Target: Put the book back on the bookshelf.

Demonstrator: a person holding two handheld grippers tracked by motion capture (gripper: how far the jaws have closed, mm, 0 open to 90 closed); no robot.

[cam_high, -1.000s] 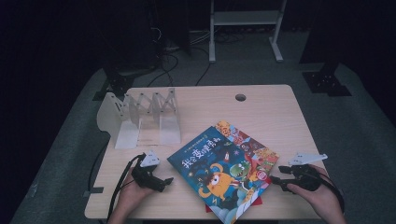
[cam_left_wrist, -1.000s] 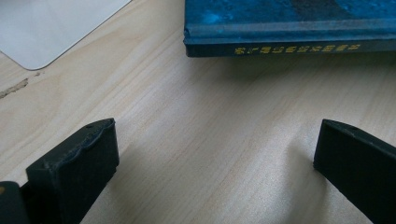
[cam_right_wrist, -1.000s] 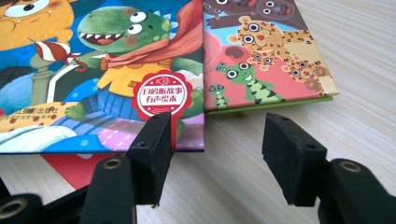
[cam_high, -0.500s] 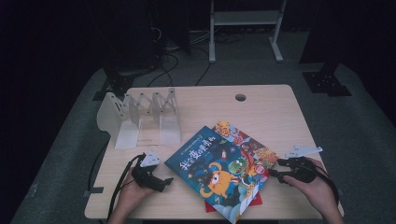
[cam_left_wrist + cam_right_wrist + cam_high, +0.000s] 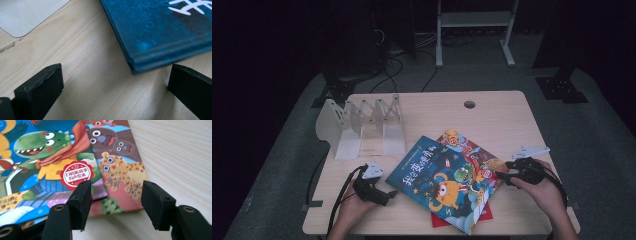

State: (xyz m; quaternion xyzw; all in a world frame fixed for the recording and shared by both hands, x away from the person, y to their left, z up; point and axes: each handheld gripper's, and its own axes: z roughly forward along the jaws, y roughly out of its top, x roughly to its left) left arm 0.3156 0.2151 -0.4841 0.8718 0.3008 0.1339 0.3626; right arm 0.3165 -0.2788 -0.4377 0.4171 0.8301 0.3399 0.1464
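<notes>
Carefully now: 2 picture books lie stacked askew just in front of the white folding book rack (image 5: 362,125), the blue book (image 5: 439,180) on the red-edged book (image 5: 472,152). The right gripper (image 5: 501,175) sits spread at the lower book's corner, the left gripper (image 5: 393,193) unclenched by the blue one's. Slide 1 jaw under the edge, then pinch flat.

Between my black right gripper (image 5: 113,202) jaws I see the red-edged paperback picture book (image 5: 120,173) with its spotted yellow leopard, and left of them the blue hardcover picture book (image 5: 444,182) showing a green dinosaur in a red scarf, on the pale wooden table (image 5: 180,152).
</notes>
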